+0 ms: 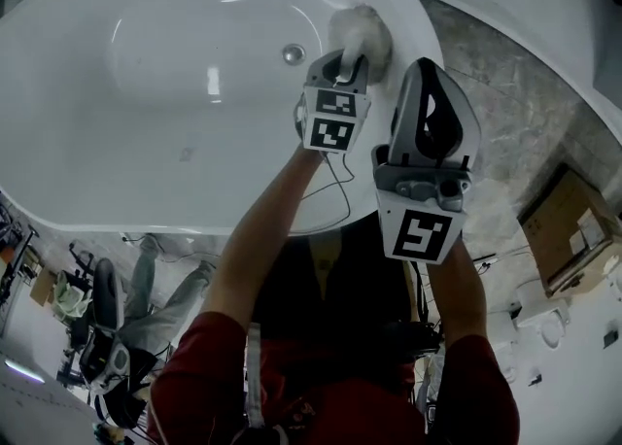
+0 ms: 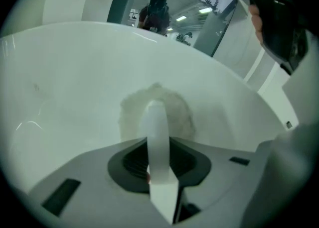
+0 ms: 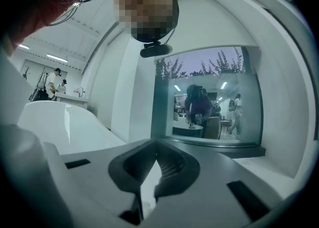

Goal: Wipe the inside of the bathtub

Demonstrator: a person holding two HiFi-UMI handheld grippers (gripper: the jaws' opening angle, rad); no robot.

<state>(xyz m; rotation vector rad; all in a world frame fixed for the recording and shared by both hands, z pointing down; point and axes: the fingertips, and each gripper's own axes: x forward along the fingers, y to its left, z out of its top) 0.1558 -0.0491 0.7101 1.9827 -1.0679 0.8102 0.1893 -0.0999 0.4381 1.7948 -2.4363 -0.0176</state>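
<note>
Cloth [image 1: 362, 29]: likely soft, light; best pinched at its bunched middle.
Left gripper [image 1: 347, 63]: jaws clamped on cloth, against bathtub [image 1: 146, 147] wall.
Right gripper [image 1: 426, 72]: jaws together, empty.

Much of cloth [image 2: 130, 115] behind left claw [image 2: 155, 112]

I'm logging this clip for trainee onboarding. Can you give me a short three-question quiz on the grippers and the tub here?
1. True or false: the left gripper is shut on a white cloth pressed to the bathtub's inner wall.
2. What is between the right gripper's jaws? A) a sponge B) nothing C) a spray bottle
3. Fill in: in the head view, the round metal fitting lies to the ___ of the cloth.
Key: 1 true; 2 B; 3 left.
</note>
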